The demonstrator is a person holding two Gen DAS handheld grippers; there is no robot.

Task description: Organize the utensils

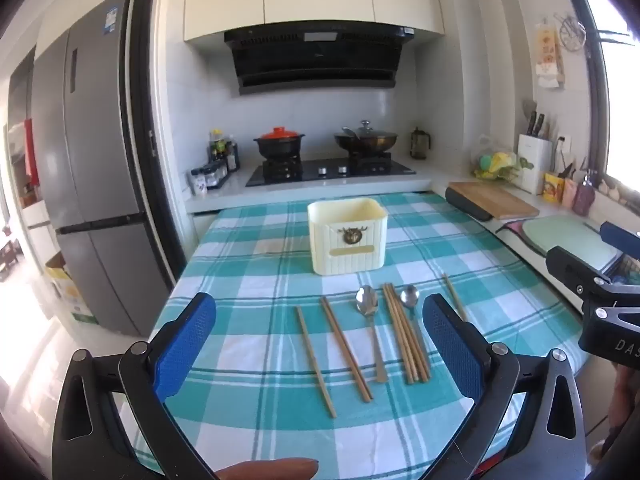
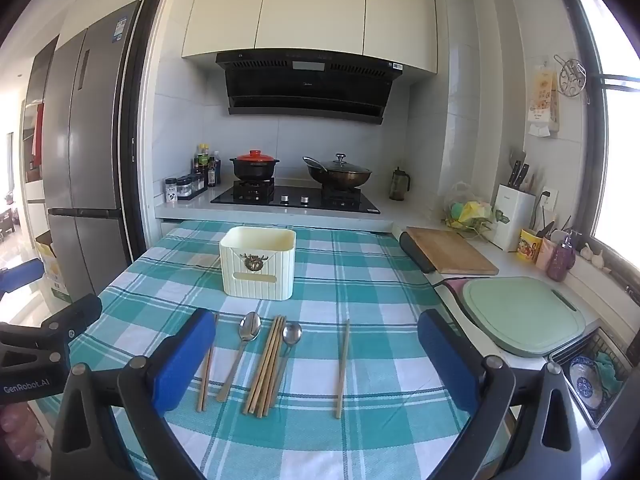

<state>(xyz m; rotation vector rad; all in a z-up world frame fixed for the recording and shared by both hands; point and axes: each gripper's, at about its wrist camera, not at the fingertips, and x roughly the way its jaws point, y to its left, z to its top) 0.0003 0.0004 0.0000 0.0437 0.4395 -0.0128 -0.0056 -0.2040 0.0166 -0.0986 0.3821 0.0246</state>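
Hovering spread and empty over the table (image 1: 248, 256), the left claw (image 1: 318, 340) faces chopsticks (image 1: 406, 338) and spoons (image 1: 370, 320) lying before the cream holder (image 1: 347, 240), nothing yet picked; the right claw (image 2: 316, 354), likewise spread, partly hides one pair (image 2: 205, 376), so pinching comes next.

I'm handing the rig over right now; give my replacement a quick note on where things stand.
Left gripper: jaws open, empty, above the near part of the table.
Right gripper: jaws open, empty, beside it.
Cream utensil holder stands upright on the checked tablecloth; nothing shows above its rim.
In front of it lie two spoons, a bundle of chopsticks, a pair and two single chopsticks.
Done: nothing, by the look of it.
Left: every utensil goes into the holder.
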